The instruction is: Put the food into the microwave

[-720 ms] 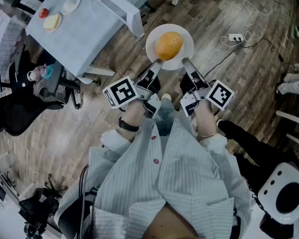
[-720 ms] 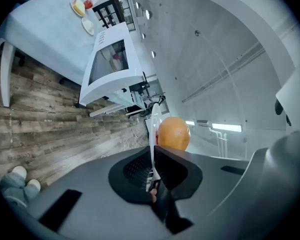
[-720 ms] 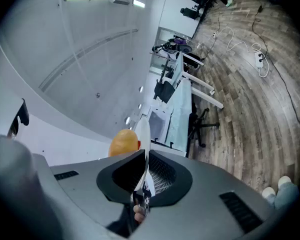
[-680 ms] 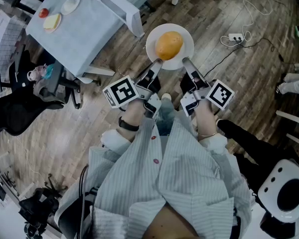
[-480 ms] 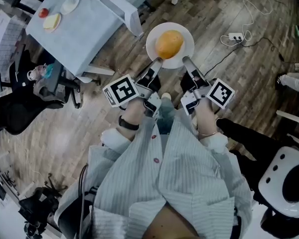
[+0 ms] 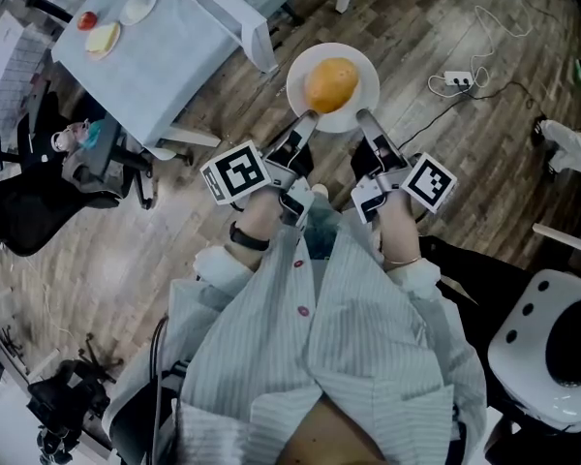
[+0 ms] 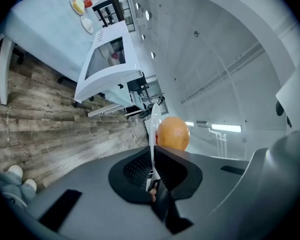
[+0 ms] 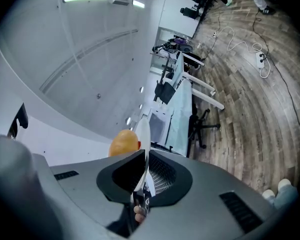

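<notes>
Head view shows the task about midway, by my reading: the food is lifted and in the grippers, but it is not yet in the microwave. A white plate [image 6: 360, 105] hangs over the wooden floor [image 6: 445, 163], in front of the person and apart from the table [image 6: 165, 66]; on it lies one round orange food [image 6: 331, 83], a bun or a fruit, I cannot tell which. The left gripper [image 6: 307, 119] is clamped on the plate's near rim at the left, and the right gripper [image 6: 361, 116] is clamped on the near rim at the right; each gripper view shows the thin white rim edge-on between jaws closed tight against it, with the orange food just past the jaw tips.

The microwave [image 6: 242, 22] is a white box on the near corner of the table, up and left of the plate; the left gripper view shows its windowed front, but whether the door stands open I cannot tell. What is left, as I judge it: carry the plate across to the microwave, get the door open if it is shut, slide the plate inside, and let go.

Other containers: at the table's far end a small plate [image 6: 102, 42] bears a pale yellow piece with a red tomato-like thing [image 6: 86, 19] at its edge; beside it a small white dish [image 6: 137, 8] looks empty.
</notes>
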`<action>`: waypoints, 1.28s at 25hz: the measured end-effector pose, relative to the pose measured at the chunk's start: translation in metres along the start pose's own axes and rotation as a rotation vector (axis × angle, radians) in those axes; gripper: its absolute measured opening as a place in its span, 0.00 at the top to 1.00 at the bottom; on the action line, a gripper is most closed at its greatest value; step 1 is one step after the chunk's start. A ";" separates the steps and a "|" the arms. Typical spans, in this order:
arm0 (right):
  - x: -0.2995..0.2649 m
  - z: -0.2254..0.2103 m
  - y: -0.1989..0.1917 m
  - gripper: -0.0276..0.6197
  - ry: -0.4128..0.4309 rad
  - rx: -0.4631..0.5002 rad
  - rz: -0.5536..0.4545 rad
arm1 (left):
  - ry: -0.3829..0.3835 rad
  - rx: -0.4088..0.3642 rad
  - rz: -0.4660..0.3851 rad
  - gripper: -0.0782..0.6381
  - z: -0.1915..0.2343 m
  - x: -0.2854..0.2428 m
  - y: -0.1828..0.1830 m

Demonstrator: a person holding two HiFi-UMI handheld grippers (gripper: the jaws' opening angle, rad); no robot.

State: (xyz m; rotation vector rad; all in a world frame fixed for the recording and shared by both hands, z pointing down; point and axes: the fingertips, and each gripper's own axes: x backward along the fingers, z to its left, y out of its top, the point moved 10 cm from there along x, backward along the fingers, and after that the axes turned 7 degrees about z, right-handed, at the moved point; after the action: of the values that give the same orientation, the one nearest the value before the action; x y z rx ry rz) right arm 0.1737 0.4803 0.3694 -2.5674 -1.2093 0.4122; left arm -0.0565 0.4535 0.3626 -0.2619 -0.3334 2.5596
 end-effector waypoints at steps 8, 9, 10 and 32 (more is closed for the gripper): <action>0.012 -0.010 0.016 0.88 0.006 -0.001 -0.002 | 0.001 -0.015 -0.006 0.86 -0.006 -0.018 -0.010; 0.015 -0.013 0.022 0.88 0.009 -0.002 0.002 | 0.004 -0.015 -0.010 0.86 -0.008 -0.025 -0.013; 0.018 -0.016 0.026 0.88 0.013 -0.005 0.007 | 0.009 -0.015 -0.013 0.86 -0.010 -0.030 -0.016; -0.044 -0.059 0.114 0.88 0.028 -0.055 0.045 | 0.065 -0.008 -0.047 0.86 0.006 -0.117 0.043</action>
State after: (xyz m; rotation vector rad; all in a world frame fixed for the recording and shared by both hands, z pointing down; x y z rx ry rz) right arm 0.2487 0.3686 0.3889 -2.6415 -1.1709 0.3556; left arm 0.0190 0.3544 0.3700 -0.3358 -0.3210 2.4975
